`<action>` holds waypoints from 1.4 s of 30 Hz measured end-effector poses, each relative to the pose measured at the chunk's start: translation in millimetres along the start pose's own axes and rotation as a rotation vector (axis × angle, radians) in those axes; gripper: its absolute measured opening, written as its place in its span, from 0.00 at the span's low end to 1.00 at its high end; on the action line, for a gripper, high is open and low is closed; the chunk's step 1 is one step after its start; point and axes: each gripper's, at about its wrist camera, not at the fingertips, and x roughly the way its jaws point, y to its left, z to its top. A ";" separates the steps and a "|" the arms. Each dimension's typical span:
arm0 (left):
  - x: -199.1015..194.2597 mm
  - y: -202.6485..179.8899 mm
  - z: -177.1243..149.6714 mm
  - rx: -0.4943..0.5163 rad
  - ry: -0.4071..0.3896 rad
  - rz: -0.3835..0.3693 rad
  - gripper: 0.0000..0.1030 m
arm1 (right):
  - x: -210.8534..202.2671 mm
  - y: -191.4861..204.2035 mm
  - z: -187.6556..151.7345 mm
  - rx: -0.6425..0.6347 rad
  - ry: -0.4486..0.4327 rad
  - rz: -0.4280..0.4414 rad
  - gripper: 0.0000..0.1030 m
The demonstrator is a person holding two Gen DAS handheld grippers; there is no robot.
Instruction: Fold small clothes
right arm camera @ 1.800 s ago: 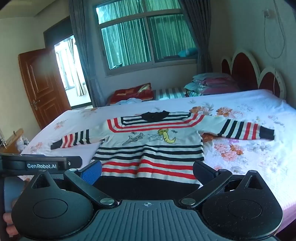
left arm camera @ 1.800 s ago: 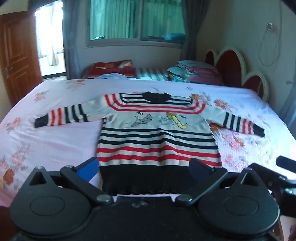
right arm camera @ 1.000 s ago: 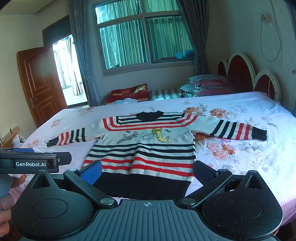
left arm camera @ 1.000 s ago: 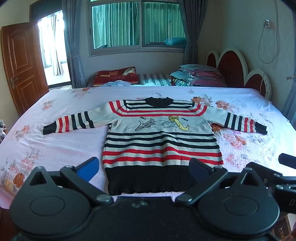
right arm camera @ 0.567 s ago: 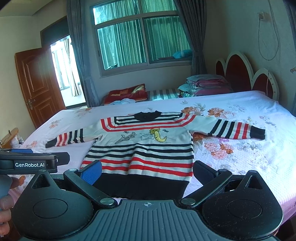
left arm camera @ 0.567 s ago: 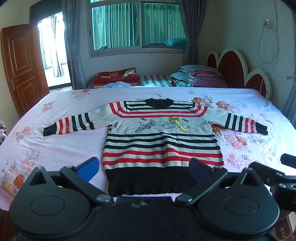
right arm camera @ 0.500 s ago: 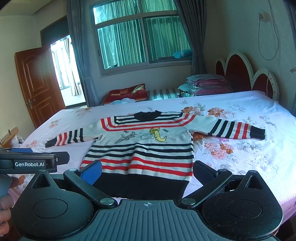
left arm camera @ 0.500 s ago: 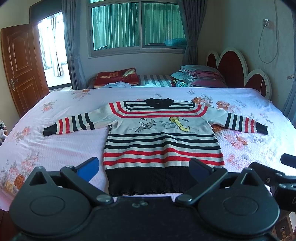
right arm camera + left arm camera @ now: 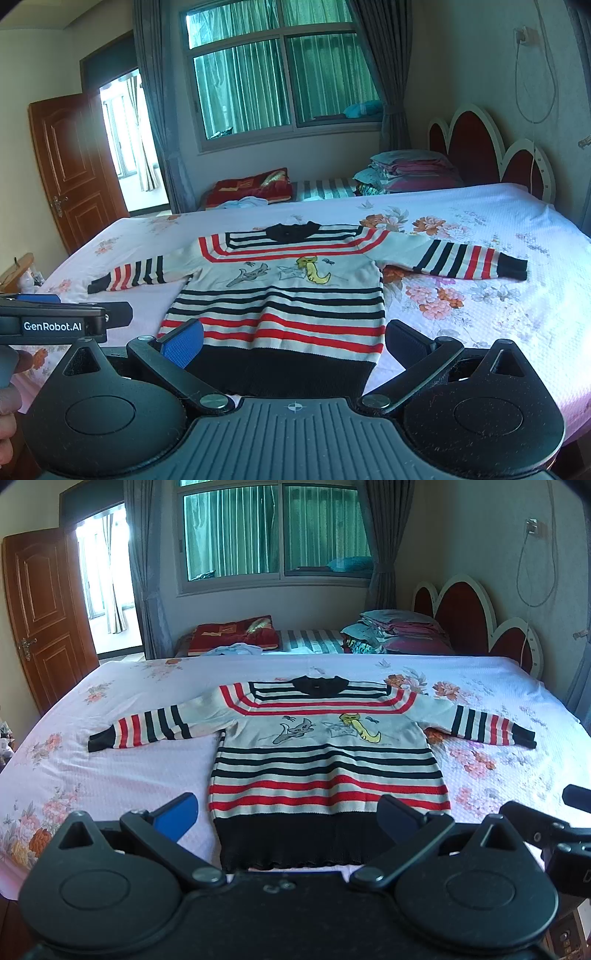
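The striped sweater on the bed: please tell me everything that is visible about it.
The striped sweater looks knitted: cream with black and red stripes, a black collar, a black hem band, and cartoon figures on the chest. It lies flat and face up on the floral bedsheet, both sleeves spread sideways, unfolded. Neither gripper touches it.

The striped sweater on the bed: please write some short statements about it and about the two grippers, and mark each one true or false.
1. The striped sweater lies flat on the bed with both sleeves spread out. True.
2. The left gripper is shut on the hem. False: its jaws stand open and hold nothing.
3. The collar points toward the window. True.
4. The sweater is already folded in half. False: it is fully unfolded.
5. The right gripper is open, near the black hem. True.
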 end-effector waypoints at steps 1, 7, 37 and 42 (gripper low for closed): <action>-0.1 -0.1 -0.1 0.001 0.000 0.001 1.00 | 0.3 -1.2 0.0 -0.001 -0.001 -0.001 1.00; 0.3 1.1 1.1 0.002 -0.003 0.001 1.00 | 2.7 -2.3 0.5 -0.004 -0.002 -0.013 1.00; 12.1 11.7 6.0 0.002 -0.005 0.015 1.00 | 23.7 -7.6 -0.4 -0.006 0.010 -0.062 1.00; 24.5 15.1 7.0 0.002 0.003 0.017 1.00 | 29.9 -10.2 -0.8 0.001 0.014 -0.071 1.00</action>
